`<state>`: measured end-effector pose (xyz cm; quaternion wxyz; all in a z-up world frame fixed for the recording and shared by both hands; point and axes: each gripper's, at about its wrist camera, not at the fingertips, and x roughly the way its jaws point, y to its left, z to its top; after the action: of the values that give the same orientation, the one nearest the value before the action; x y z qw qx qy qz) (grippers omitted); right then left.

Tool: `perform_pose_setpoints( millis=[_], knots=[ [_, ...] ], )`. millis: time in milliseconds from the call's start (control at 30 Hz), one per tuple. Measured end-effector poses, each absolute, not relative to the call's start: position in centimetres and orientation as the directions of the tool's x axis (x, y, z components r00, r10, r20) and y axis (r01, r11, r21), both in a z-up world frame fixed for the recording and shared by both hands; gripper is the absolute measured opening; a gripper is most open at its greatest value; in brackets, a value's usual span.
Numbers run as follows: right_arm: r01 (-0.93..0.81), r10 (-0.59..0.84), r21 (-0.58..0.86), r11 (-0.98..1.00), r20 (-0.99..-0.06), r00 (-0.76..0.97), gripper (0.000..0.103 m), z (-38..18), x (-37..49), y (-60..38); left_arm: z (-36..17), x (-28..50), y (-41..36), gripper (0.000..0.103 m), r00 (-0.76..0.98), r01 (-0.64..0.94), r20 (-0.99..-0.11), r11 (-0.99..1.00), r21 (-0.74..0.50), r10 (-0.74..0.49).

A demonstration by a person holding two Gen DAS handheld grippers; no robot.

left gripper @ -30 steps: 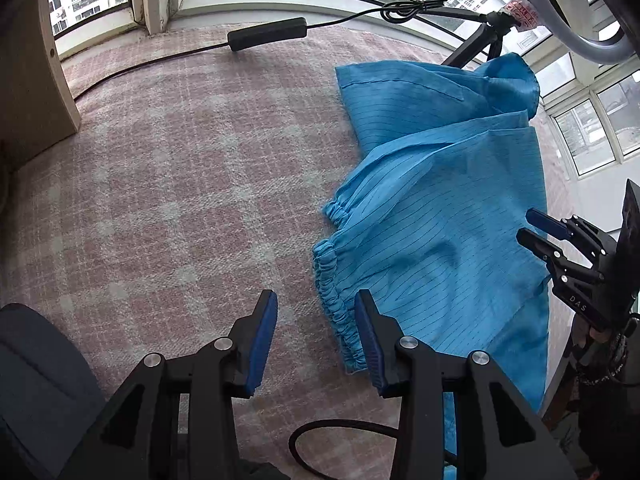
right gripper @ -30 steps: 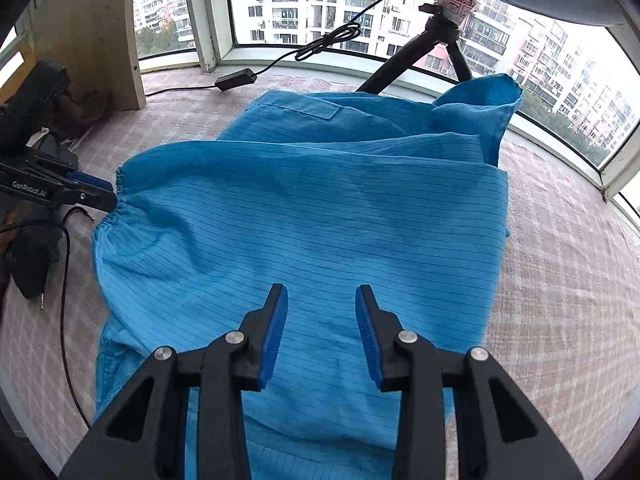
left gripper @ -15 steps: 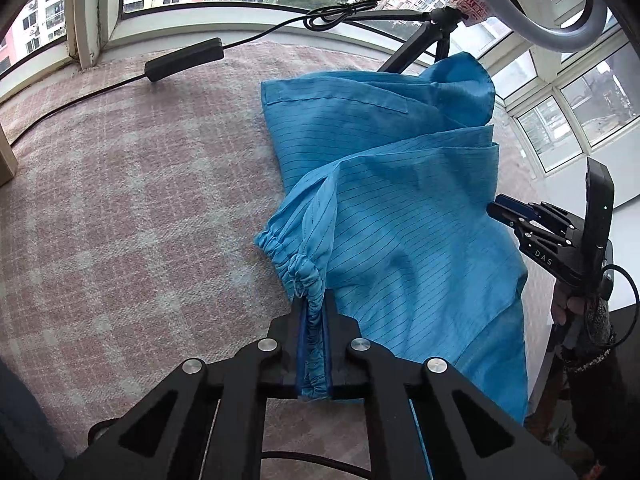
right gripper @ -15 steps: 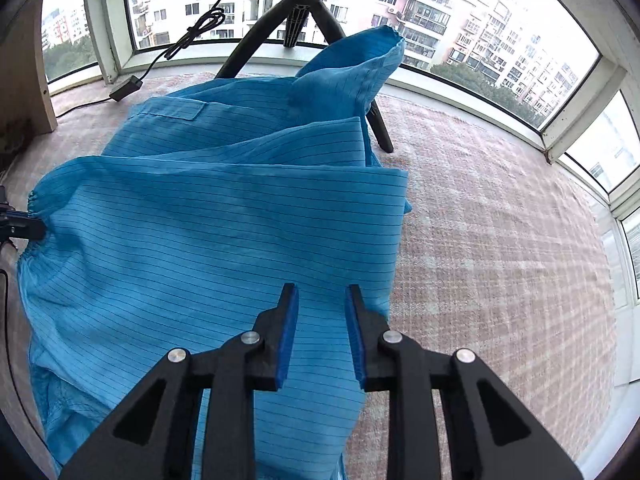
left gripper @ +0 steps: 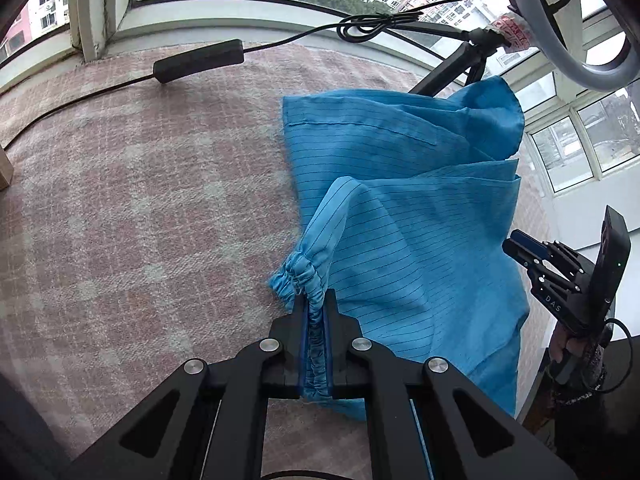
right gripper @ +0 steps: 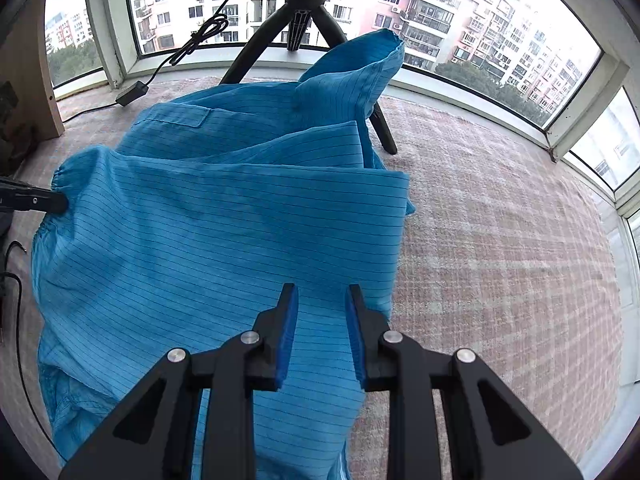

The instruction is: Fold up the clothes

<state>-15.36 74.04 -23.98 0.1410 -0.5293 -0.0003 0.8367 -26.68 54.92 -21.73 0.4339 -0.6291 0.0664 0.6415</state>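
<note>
Blue garment (left gripper: pixel 404 240) is lying partly folded on the pink checked blanket (left gripper: pixel 140 208) by the windows, thin dark stripes running across it, one layer doubled over another. Its far end is propping up against a black tripod (right gripper: pixel 304 24) standing behind it.

Left tongs (left gripper: pixel 315 312) are clenching the gathered elastic cuff (left gripper: pixel 298 276) at the garment's near left edge; the cuff fabric is bunching between the blue pads (left gripper: pixel 305 340) and running back along them. The log has the left jaws easing open slightly, but the cuff is sitting pinched between them. In the right wrist view the left tongs (right gripper: pixel 56 202) are showing at the left border, tip at the same cuff corner.

Right tongs (right gripper: pixel 322 300) are hanging partly open above the garment near its right edge, pads apart with nothing between them, cloth lying below. In the left wrist view the right tongs (left gripper: pixel 516 246) are sitting at the garment's right side, a hand (left gripper: pixel 568 348) gripping the handle.

A black power adapter (left gripper: pixel 198 60) with its cable is lying on the blanket at the far left, well apart from the garment.
</note>
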Motion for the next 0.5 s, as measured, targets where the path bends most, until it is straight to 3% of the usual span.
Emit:
perform_pose_setpoints(
  millis=[33, 100, 167, 367, 433, 467, 500],
  knots=[
    [-0.228, 0.242, -0.16, -0.96, -0.885, -0.397, 0.024, -24.2, -15.5, 73.9, -22.0, -26.7, 54.7, 0.01, 0.166, -0.636, -0.868, -0.622, -0.457, 0.468],
    [-0.221, 0.247, -0.17, -0.96, -0.887, -0.39, 0.024, -24.5, -15.5, 73.8, -21.8, -26.5, 54.5, 0.037, 0.141, -0.65, -0.891, -0.638, -0.412, 0.432],
    [-0.219, 0.239, -0.163, -0.962, -0.89, -0.387, 0.024, -24.7, -15.5, 73.9, -21.6, -26.3, 54.1, 0.049, 0.135, -0.65, -0.898, -0.646, -0.4, 0.42],
    [-0.214, 0.219, -0.144, -0.966, -0.896, -0.385, 0.024, -25.2, -15.2, 73.9, -22.0, -25.3, 54.9, 0.053, 0.169, -0.648, -0.885, -0.628, -0.432, 0.435],
    [-0.218, 0.213, -0.135, -0.967, -0.898, -0.386, 0.024, -25.2, -15.1, 73.9, -22.0, -25.0, 55.3, 0.039, 0.184, -0.649, -0.884, -0.622, -0.438, 0.431],
    [-0.218, 0.208, -0.13, -0.967, -0.896, -0.391, 0.024, -25.1, -15.0, 73.8, -22.0, -24.9, 55.5, 0.018, 0.192, -0.649, -0.883, -0.619, -0.442, 0.429],
    [-0.216, 0.205, -0.126, -0.968, -0.894, -0.398, 0.024, -24.9, -14.8, 73.8, -22.0, -24.7, 55.6, 0.01, 0.2, -0.649, -0.882, -0.616, -0.446, 0.427]
  ],
)
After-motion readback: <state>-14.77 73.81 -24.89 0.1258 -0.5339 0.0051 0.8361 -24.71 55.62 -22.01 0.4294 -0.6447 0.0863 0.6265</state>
